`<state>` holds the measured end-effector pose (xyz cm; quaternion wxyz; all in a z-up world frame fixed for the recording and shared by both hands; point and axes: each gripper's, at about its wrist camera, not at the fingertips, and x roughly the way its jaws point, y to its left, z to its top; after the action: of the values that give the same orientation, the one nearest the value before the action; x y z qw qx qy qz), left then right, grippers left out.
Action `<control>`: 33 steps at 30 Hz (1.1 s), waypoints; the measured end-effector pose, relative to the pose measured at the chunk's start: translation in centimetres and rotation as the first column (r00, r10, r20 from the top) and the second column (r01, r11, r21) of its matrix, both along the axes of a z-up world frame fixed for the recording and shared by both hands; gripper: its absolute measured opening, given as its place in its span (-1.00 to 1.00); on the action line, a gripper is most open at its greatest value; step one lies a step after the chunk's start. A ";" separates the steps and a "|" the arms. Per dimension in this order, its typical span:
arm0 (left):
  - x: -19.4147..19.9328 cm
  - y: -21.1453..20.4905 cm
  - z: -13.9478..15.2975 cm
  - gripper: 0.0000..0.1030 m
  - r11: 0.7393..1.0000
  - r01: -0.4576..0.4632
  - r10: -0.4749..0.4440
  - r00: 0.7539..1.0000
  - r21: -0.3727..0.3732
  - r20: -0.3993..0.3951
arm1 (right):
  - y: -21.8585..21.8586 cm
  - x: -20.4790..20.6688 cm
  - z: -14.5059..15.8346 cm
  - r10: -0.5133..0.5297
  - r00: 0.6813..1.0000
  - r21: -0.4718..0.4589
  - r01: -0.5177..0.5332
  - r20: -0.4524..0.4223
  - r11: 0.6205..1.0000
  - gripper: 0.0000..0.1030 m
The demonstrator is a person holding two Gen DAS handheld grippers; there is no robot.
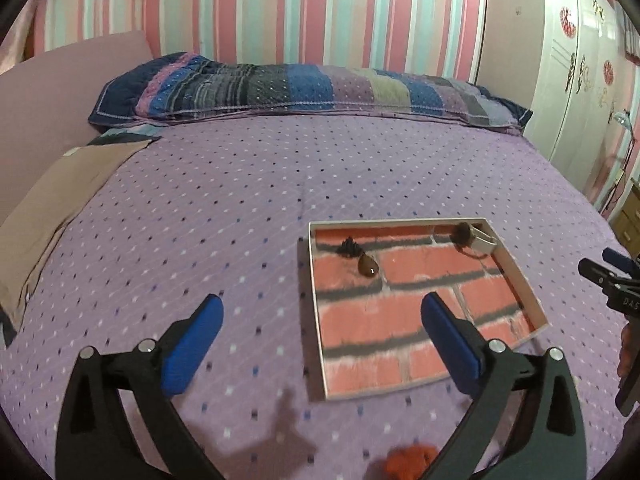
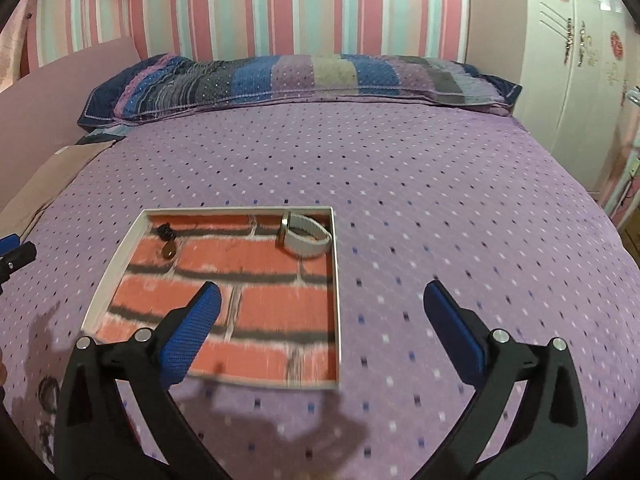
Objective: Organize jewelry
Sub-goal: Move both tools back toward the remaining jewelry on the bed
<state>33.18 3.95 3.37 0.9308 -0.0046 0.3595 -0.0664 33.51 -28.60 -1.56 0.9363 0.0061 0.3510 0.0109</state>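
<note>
Left wrist view: my left gripper (image 1: 322,338) and right gripper (image 2: 322,328) both gape empty above tray (image 1: 516,268). Risk: pendant (image 1: 368,266) slipping on soft bedspread (image 1: 240,200).

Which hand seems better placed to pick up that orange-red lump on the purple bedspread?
Left. The orange-red lump lies close under the open left hand-held gripper. The open right hand-held gripper hovers over the brick-patterned tray's right edge, and its view misses the lump.
</note>
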 end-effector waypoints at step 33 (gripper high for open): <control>-20.9 4.0 -6.6 0.91 0.999 -0.049 0.049 0.999 -0.012 0.000 | 5.8 -23.0 -7.5 -0.046 0.999 0.010 0.045 0.030 0.999 0.92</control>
<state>12.33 7.98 -3.19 0.9322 -0.0190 0.3585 -0.0457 10.52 -22.77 -9.05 0.9414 0.0184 0.3367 -0.0087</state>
